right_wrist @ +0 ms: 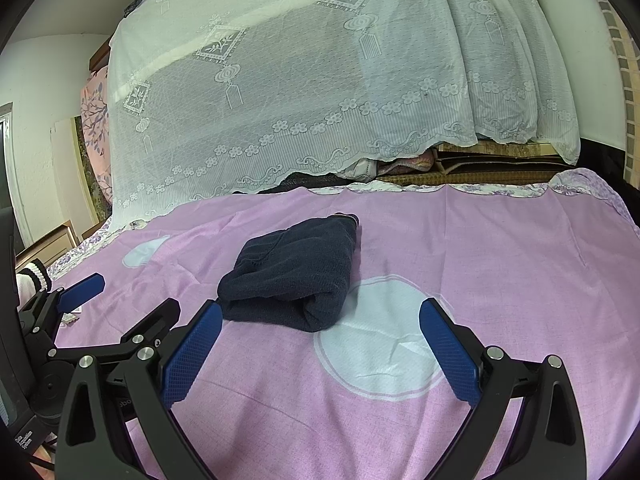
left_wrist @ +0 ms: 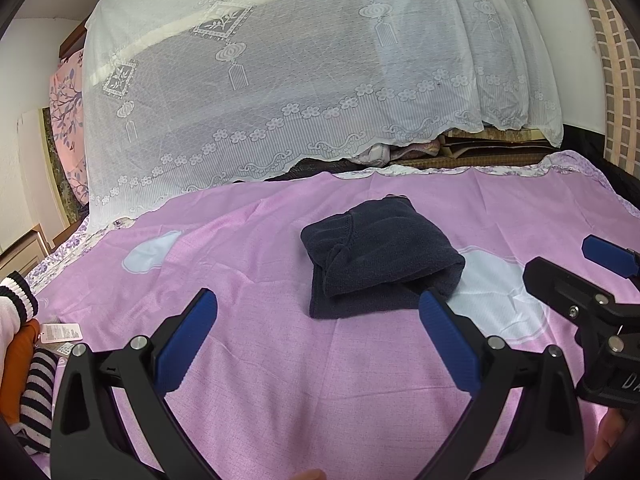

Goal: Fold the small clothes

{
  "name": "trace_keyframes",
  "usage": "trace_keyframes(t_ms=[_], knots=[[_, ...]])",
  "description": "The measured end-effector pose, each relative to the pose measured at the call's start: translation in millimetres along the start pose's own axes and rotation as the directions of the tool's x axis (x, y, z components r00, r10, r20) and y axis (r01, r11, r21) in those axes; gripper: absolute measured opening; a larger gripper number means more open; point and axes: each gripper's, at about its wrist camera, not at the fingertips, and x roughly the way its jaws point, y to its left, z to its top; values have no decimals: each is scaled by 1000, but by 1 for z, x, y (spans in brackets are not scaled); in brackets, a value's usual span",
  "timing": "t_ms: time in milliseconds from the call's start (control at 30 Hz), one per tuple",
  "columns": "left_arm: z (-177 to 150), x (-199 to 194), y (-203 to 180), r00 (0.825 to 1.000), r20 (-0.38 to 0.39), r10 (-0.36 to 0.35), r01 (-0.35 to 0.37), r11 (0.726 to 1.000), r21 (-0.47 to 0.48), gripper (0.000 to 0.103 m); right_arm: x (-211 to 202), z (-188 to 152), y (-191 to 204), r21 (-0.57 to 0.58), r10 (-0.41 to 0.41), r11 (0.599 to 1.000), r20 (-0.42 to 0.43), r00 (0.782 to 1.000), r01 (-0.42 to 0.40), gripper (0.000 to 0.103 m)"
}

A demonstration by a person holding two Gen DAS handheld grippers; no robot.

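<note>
A dark navy knitted garment [left_wrist: 376, 258] lies folded in a compact bundle on the pink bedsheet [left_wrist: 260, 360]; it also shows in the right wrist view [right_wrist: 292, 276]. My left gripper [left_wrist: 318, 300] is open and empty, just short of the bundle's near edge. My right gripper [right_wrist: 320, 310] is open and empty, its left fingertip close to the bundle's near left corner. The right gripper shows at the right edge of the left wrist view [left_wrist: 592, 280], and the left gripper at the left edge of the right wrist view [right_wrist: 120, 304].
A white lace cloth [left_wrist: 280, 80] drapes over a tall pile behind the sheet. Striped, orange and pink clothes [left_wrist: 28, 364] with a paper tag [left_wrist: 60, 332] lie at the left edge. Stacked items [right_wrist: 480, 164] sit at the back under the lace.
</note>
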Motion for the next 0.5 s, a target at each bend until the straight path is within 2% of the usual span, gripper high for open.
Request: trace_keyframes(t_ms=[500], knots=[[0, 0, -1, 1000, 1, 1, -1, 1000, 2, 98, 0, -2, 2, 2, 1, 1000, -2, 1000, -1, 99]])
